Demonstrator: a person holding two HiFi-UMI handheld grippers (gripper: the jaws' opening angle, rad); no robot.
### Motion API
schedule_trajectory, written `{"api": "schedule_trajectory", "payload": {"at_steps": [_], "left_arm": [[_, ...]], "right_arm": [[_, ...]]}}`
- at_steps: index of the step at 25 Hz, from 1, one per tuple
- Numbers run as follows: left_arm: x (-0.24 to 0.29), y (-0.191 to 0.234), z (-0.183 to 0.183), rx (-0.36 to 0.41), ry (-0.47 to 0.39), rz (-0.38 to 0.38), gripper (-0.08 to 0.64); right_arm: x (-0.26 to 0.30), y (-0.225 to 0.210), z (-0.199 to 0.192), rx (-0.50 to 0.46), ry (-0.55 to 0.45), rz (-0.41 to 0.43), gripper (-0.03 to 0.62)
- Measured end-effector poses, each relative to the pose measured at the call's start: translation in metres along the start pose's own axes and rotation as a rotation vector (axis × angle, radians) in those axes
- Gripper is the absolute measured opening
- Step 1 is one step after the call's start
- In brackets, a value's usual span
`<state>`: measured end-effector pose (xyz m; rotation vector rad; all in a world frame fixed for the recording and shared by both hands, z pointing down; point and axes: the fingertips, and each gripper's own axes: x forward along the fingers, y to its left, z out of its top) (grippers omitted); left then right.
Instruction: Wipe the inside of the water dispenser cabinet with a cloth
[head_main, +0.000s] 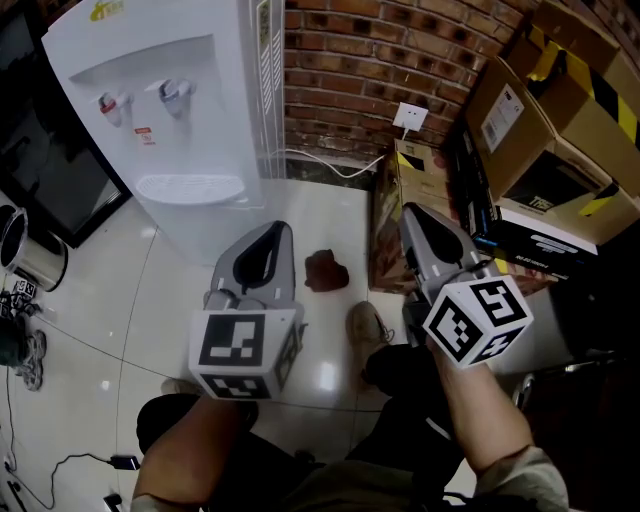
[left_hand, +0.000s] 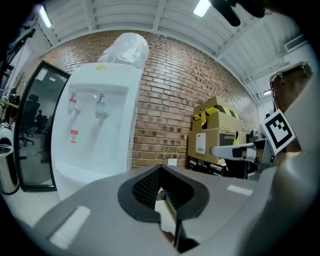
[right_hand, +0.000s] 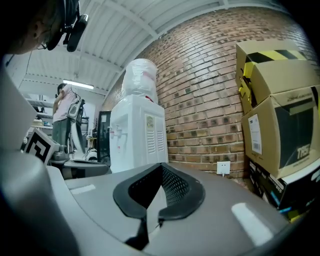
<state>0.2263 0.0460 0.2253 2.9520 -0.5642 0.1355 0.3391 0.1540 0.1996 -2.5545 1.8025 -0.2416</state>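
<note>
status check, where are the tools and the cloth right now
Left tool shut, empty; right tool shut, empty. Dark red-brown crumpled cloth on the floor near the white water dispenser, not picked up. Nothing between tools and cloth.

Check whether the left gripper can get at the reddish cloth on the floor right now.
Probably yes: the cloth lies on open floor close by the left gripper, with nothing over it. Its jaws are shut, so they would need to open first.
</note>
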Motion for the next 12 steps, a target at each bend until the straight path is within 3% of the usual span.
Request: {"api": "schedule_trajectory", "payload": {"at_steps": [12], "left_arm": [[-0.0014,0.0066,-0.0019,-0.007,0.01,0.008,0.0]], "right_arm": [[0.0061,0.0024,-0.0066,-0.019,0.026,-0.014,0.011]]}}
